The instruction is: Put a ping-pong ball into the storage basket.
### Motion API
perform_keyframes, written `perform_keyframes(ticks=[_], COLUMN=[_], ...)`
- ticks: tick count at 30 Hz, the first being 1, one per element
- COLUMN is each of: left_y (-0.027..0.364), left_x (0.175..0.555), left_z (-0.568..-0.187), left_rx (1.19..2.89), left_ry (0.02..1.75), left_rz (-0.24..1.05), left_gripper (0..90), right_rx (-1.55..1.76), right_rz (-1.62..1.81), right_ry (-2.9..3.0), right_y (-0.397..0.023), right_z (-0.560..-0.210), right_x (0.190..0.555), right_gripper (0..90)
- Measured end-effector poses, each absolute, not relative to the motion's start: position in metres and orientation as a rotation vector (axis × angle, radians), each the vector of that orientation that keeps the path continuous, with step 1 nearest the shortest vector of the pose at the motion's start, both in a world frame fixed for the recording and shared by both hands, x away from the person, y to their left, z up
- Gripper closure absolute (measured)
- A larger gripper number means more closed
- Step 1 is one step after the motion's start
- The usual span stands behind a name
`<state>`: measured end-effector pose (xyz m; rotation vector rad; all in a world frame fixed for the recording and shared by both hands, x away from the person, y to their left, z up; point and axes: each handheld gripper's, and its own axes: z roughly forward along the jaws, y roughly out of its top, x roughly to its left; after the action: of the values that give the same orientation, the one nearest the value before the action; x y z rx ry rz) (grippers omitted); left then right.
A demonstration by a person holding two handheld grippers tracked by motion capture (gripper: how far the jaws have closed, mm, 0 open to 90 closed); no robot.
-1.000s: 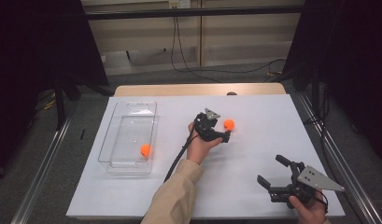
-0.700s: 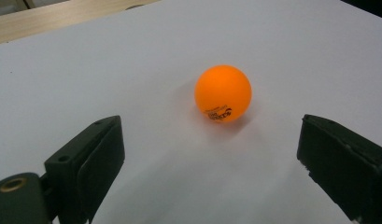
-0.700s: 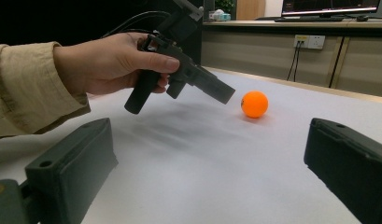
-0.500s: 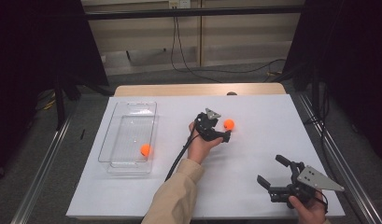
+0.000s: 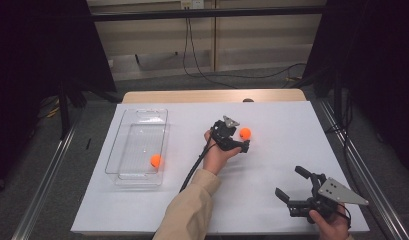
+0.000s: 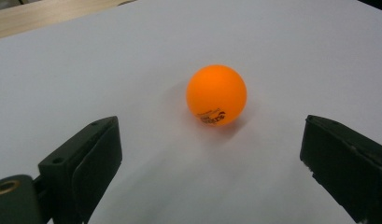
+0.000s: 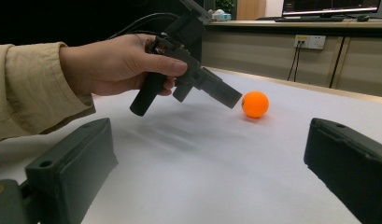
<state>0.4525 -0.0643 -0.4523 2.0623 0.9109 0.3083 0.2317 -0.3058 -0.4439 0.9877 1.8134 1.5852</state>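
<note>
An orange ball (image 5: 245,133) lies on the white table just right of my left gripper (image 5: 239,139), whose jaws stand open toward it. In the left gripper view the ball (image 6: 216,94) rests a little ahead of the open left gripper (image 6: 211,136), between the lines of the two jaws and touching neither. A second orange ball (image 5: 155,160) sits inside the clear plastic tray (image 5: 137,120) at the left. My right gripper (image 5: 290,181) is open and holds nothing near the table's front right corner. The right gripper (image 7: 209,133) faces the hand-held left gripper (image 7: 193,77) and the ball (image 7: 255,103).
The white table top (image 5: 272,165) lies bare between the two grippers. A wooden strip (image 5: 212,96) runs along the far edge. The left gripper's cable (image 5: 192,172) trails back along the sleeve. Metal rails flank the table on both sides.
</note>
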Motion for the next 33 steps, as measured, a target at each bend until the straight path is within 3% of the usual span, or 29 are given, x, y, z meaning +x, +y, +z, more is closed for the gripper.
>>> perform_keyframes(ticks=[33], left_y=[-0.07], left_x=[0.464], left_z=[-0.454], left_rx=[2.033], left_ry=[0.924], left_rz=[0.293], left_gripper=[5.9], right_rx=[0.99], right_rz=[1.589], right_ry=[1.814], right_y=[-0.306], right_z=[-0.444], right_x=[0.232], right_gripper=[1.4])
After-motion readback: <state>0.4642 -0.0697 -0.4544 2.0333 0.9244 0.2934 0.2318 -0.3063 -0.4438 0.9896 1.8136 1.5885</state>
